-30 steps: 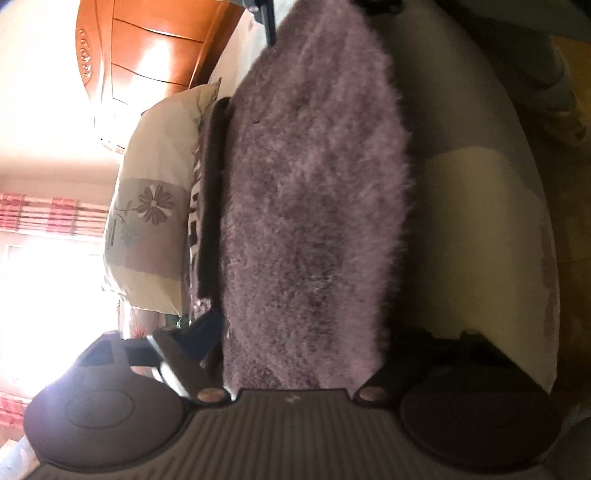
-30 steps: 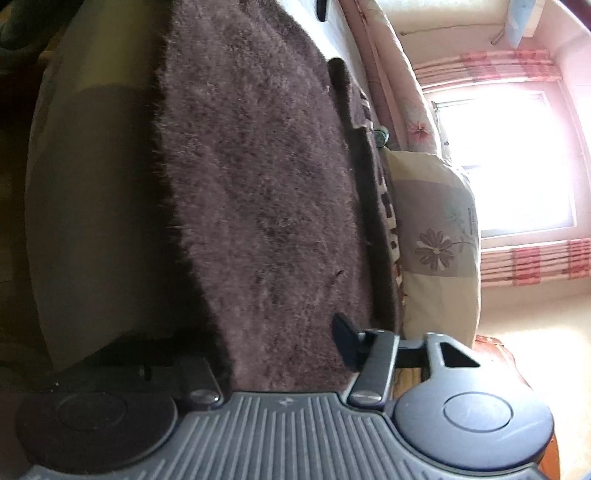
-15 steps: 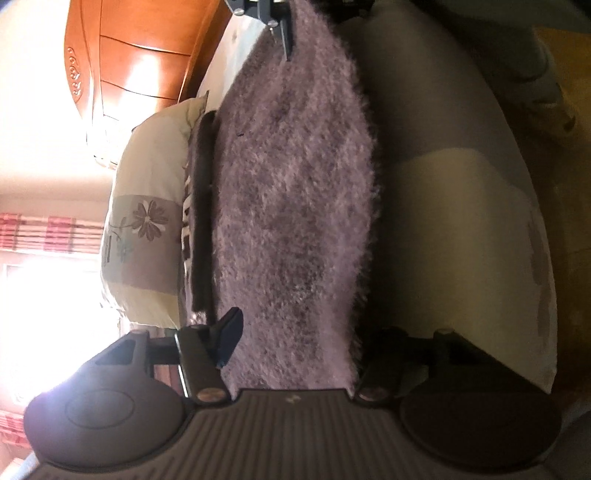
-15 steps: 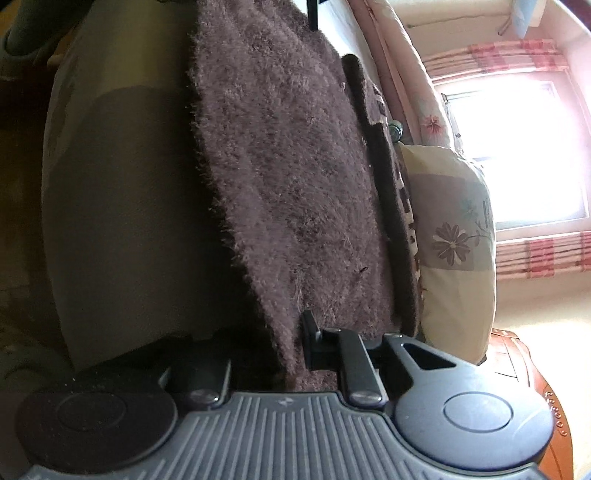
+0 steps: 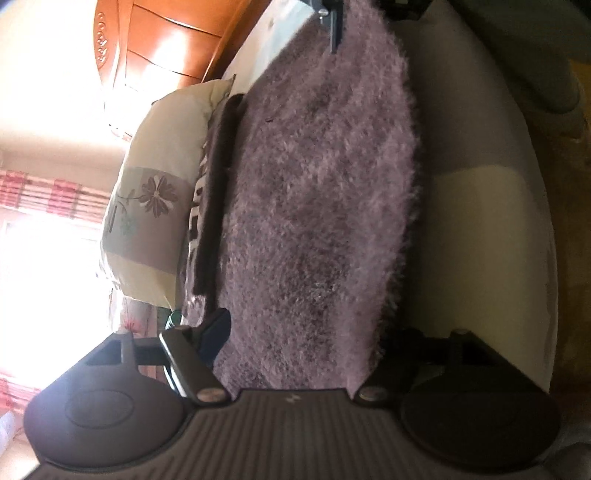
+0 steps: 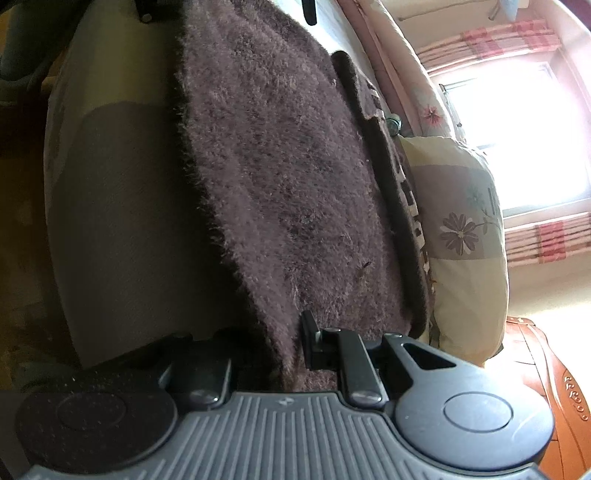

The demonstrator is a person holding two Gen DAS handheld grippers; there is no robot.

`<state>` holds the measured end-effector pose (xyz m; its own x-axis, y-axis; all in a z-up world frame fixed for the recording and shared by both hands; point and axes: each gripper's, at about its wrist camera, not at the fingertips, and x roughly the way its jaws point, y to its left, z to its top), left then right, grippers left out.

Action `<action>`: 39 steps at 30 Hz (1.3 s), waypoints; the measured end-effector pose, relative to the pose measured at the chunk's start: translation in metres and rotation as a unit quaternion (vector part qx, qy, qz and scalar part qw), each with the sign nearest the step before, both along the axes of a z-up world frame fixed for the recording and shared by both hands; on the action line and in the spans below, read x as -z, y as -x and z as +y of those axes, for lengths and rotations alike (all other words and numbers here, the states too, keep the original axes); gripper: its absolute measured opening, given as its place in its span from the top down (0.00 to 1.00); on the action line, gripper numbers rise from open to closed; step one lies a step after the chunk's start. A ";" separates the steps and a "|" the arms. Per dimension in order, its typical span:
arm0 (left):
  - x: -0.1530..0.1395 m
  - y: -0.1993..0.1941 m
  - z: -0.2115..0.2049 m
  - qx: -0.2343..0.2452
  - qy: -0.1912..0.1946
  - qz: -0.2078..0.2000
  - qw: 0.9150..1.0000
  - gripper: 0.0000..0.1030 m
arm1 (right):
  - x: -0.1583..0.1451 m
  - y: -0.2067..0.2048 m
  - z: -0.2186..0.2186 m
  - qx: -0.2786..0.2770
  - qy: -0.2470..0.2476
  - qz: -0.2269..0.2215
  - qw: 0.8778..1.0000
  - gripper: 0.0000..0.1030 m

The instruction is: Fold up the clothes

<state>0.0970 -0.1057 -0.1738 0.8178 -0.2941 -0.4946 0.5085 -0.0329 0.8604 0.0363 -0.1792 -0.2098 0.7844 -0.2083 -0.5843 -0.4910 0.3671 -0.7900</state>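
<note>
A fuzzy brown-purple garment (image 5: 314,203) lies flat on a pale bed sheet (image 5: 480,240). Both cameras are rolled sideways at its opposite ends. My left gripper (image 5: 303,332) is open, with the garment's near end between its widely spaced fingers; one finger (image 5: 218,328) shows and the other sits in shadow under the cloth. In the right wrist view the garment (image 6: 288,177) runs away from my right gripper (image 6: 284,343), which is shut on its near edge: one pad (image 6: 308,332) presses the top and the other is hidden beneath. The right gripper's finger (image 5: 334,33) also shows at the garment's far end.
A dark ribbed strip (image 5: 218,177) and patterned cloth lie along the garment's far side. Behind them rests a flowered pillow (image 5: 147,199) (image 6: 461,229). A wooden headboard (image 5: 166,40) and a bright window (image 6: 517,129) stand beyond. The bed's edge drops to the floor (image 5: 569,221).
The right gripper's visible finger has swung inward and closed onto the garment's edge. The left gripper's visible finger also moved inward a little, then held. The garment stays flat.
</note>
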 end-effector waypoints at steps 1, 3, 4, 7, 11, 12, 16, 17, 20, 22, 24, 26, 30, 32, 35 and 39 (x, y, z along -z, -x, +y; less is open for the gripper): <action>0.001 0.000 -0.001 0.003 -0.005 -0.002 1.000 0.30 | 0.001 0.001 0.001 -0.001 0.005 -0.001 1.000 0.80; 0.004 0.004 -0.002 0.007 -0.015 -0.003 1.000 0.43 | 0.005 0.003 0.003 -0.004 0.014 -0.005 1.000 0.80; 0.006 0.008 -0.002 0.008 -0.019 -0.001 1.000 0.54 | 0.006 0.004 0.004 -0.006 0.019 -0.006 1.000 0.82; 0.026 0.026 0.003 0.016 -0.034 -0.002 0.999 0.98 | 0.011 0.007 0.007 -0.010 0.033 -0.011 0.999 0.87; 0.022 0.024 0.004 0.012 -0.011 0.007 1.000 0.98 | 0.013 0.010 0.008 -0.013 0.040 -0.014 0.999 0.88; 0.018 0.021 0.004 0.008 -0.004 0.019 1.000 0.98 | 0.010 0.008 0.006 -0.011 0.031 -0.010 0.999 0.88; 0.020 0.021 0.006 0.029 -0.027 0.012 0.999 0.98 | 0.006 0.008 0.002 -0.011 0.027 -0.026 0.999 0.75; 0.021 0.021 0.005 0.027 -0.024 0.014 0.999 0.98 | 0.009 0.011 0.003 -0.017 0.044 -0.047 0.998 0.63; 0.018 0.019 0.007 0.023 -0.012 0.019 0.999 0.97 | 0.011 0.012 -0.001 -0.018 0.056 -0.063 0.996 0.49; 0.017 0.018 0.008 0.022 -0.010 0.018 1.000 0.93 | 0.009 0.011 -0.007 -0.012 0.050 -0.057 0.997 0.50; 0.016 0.016 0.008 0.013 -0.006 0.013 1.000 0.82 | 0.012 0.012 -0.007 -0.014 0.057 -0.050 0.997 0.57; 0.013 0.014 0.007 -0.006 0.005 0.010 1.000 0.79 | 0.020 0.015 -0.001 -0.024 0.080 -0.041 0.996 0.77; 0.026 0.023 0.001 -0.028 0.001 -0.006 1.000 0.98 | 0.035 0.019 0.007 -0.022 0.104 -0.043 0.993 0.88; 0.025 0.022 -0.001 -0.028 -0.001 -0.008 1.000 0.96 | 0.027 0.015 0.002 -0.019 0.082 -0.034 0.996 0.89; 0.014 0.018 0.001 -0.028 0.011 0.003 1.000 0.94 | 0.015 0.009 -0.004 -0.014 0.054 -0.025 0.998 0.90; 0.003 0.015 0.001 -0.012 0.003 -0.020 1.000 0.93 | -0.003 0.004 -0.008 -0.010 0.044 -0.042 0.998 0.91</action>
